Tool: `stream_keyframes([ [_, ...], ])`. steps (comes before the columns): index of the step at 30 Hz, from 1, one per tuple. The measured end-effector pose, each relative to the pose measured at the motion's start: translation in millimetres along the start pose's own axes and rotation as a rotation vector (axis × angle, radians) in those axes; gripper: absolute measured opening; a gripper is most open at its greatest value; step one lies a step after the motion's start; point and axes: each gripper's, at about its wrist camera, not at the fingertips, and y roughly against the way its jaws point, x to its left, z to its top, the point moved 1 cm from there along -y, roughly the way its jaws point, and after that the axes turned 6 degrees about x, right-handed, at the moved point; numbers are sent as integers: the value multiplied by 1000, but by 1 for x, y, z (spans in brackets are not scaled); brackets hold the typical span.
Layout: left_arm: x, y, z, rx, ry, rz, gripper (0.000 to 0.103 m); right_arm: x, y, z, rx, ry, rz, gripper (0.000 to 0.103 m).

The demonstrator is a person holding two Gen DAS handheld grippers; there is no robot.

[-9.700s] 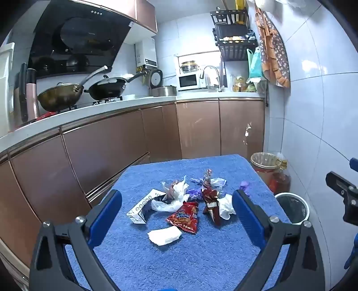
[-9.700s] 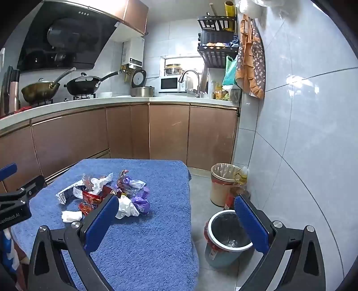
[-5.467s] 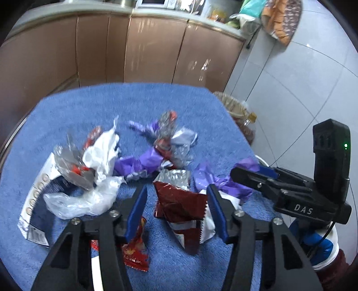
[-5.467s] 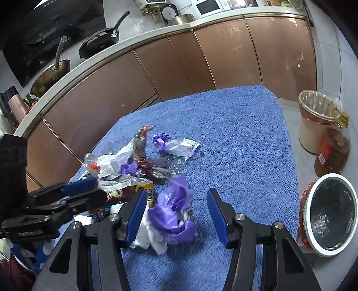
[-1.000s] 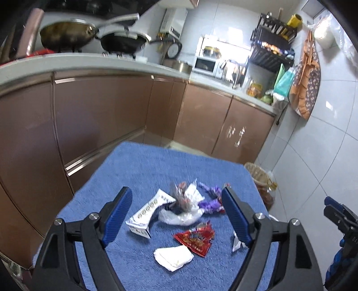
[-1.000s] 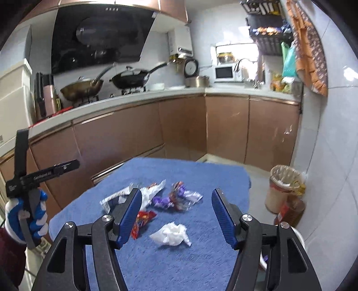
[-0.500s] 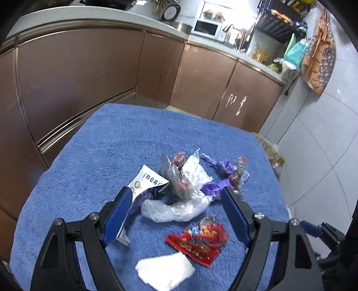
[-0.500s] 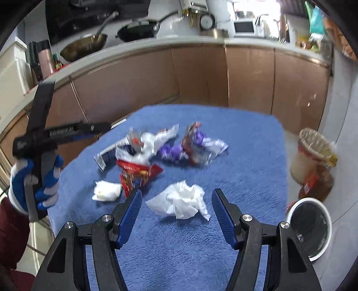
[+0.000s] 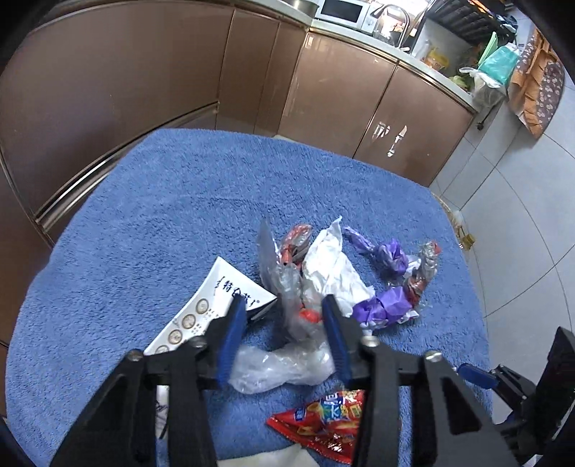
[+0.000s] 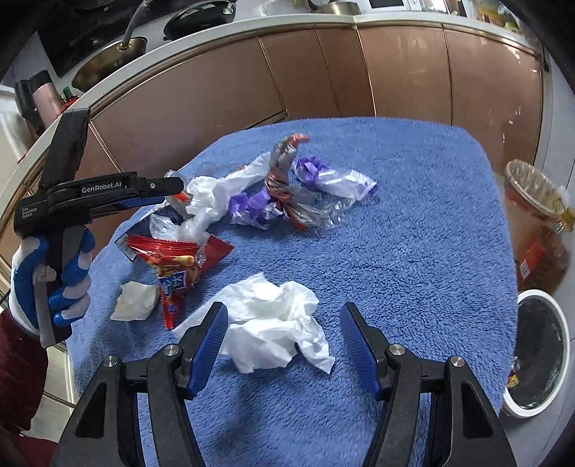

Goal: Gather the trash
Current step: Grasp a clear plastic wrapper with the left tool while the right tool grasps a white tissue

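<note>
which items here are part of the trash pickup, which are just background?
Job: crumpled white tissue, clear plastic wrapper, red snack packet, purple wrappers, white-rimmed bin.
Background: oil bottle, pans, microwave, cabinets.

The left gripper (image 9: 284,319) points down and its jaws have just been closing, with a gap left. The right gripper (image 10: 284,336) points down, jaws wide apart.
</note>
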Motion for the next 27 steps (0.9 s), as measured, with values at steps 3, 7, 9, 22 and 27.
stream_keyframes([
  [3,3,-5,1,17,18,-22,17,-5,-8,0,12,-7,17,59],
  [7,4,-4,0,9,28,-33,7,-9,-14,-3,31,-13,47,43],
  [9,3,1,0,-8,26,-34,7,-9,-15,-4,34,-15,53,34],
  [22,-2,71,-8,-146,23,-32,5,12,29,-13,-41,38,25,21],
  [27,-2,107,-16,-197,20,-34,5,24,57,-13,-94,54,11,21],
])
